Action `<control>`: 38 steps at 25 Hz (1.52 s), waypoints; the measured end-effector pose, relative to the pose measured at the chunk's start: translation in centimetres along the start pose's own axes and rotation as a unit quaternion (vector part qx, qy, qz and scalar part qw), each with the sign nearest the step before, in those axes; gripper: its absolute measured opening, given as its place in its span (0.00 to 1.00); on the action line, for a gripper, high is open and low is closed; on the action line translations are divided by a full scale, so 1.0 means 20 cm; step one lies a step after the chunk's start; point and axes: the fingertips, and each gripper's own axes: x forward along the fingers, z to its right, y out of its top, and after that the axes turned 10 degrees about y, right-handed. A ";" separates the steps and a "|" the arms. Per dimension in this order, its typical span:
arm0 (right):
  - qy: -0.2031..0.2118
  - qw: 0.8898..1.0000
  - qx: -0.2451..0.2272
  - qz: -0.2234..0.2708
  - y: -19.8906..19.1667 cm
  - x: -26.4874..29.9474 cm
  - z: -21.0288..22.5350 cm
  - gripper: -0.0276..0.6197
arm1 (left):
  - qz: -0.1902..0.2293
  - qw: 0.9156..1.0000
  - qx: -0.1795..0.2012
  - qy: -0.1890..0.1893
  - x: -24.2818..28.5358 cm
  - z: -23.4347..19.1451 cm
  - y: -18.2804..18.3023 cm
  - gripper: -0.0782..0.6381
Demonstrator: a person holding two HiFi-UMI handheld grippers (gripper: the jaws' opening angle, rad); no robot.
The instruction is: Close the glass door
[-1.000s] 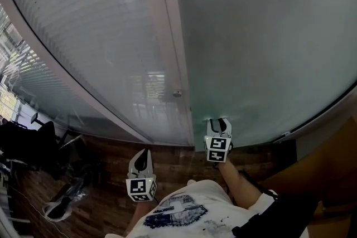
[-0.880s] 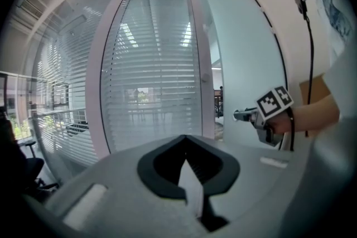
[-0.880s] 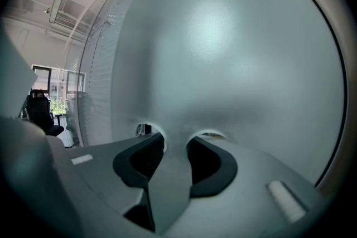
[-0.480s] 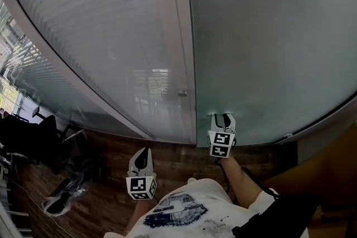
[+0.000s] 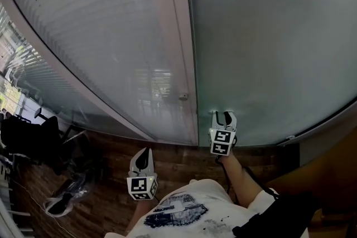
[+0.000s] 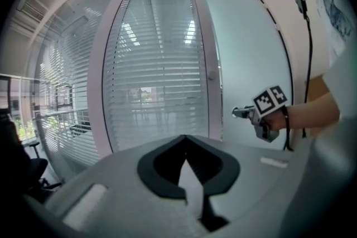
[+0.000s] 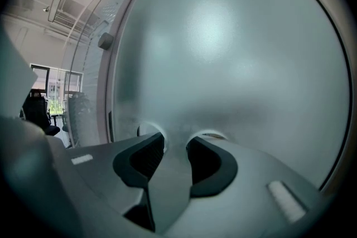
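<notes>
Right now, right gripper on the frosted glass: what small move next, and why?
Probably a short push of the right gripper into the frosted glass door, toward the door frame. Its open fingers touch the glass near the door's edge, which sits close to the frame; whether it is shut I cannot tell.

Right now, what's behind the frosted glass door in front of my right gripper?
The glass door is frosted: only pale haze and faint glints by the right gripper show. Whatever lies behind it is hidden.
</notes>
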 end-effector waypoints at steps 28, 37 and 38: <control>-0.009 1.000 -0.005 0.015 0.04 0.19 0.06 0.23 | -0.019 1.000 0.013 0.002 0.16 -0.02 -0.01 0.11; -0.010 1.000 -0.004 0.016 0.06 0.16 0.07 0.23 | -0.016 1.000 0.020 -0.001 0.14 -0.03 0.03 0.11; -0.010 1.000 -0.006 0.017 0.06 0.16 0.07 0.23 | -0.016 1.000 0.019 -0.001 0.14 -0.04 0.03 0.11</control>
